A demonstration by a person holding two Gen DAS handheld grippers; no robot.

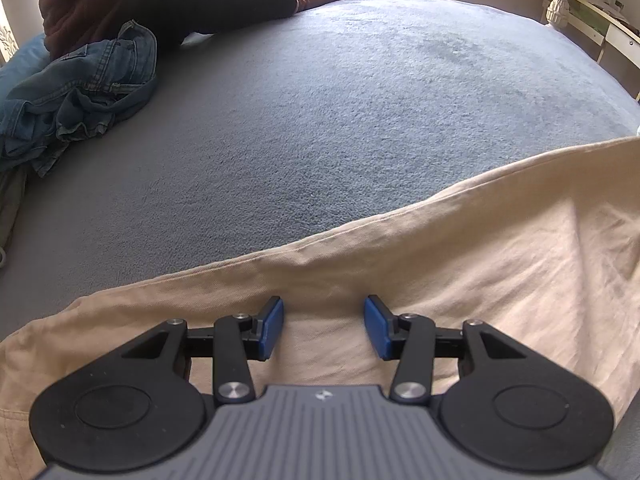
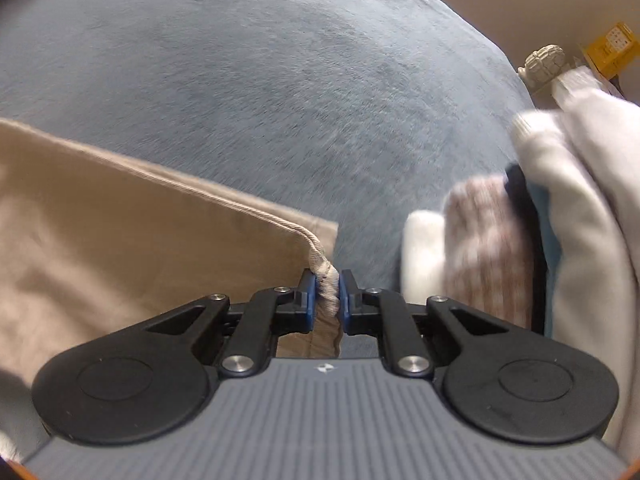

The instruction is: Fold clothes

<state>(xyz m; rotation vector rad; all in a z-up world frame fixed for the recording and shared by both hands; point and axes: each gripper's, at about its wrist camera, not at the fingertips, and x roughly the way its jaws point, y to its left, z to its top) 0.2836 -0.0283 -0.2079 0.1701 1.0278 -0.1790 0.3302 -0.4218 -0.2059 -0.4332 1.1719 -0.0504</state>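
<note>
Right gripper (image 2: 328, 280) pinches beige trousers' (image 2: 120, 240) hem corner, seemingly beside folded stack (image 2: 500, 240).

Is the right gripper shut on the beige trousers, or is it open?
Shut. The right gripper pinches the hem corner of the beige trousers; bunched fabric fills the narrow gap between its blue pads.

Place: a home bedroom.
Surface: a wide bed under a grey-blue plush blanket (image 1: 320, 100).
Laundry: crumpled jeans (image 1: 80, 88) and a stack of folded clothes (image 2: 520, 232) lie on it.
Furniture: a white bedpost knob (image 1: 558, 10) beside a cluttered shelf (image 1: 592, 4).
Company: a person (image 1: 160, 0) leans on the bed's far edge.
</note>
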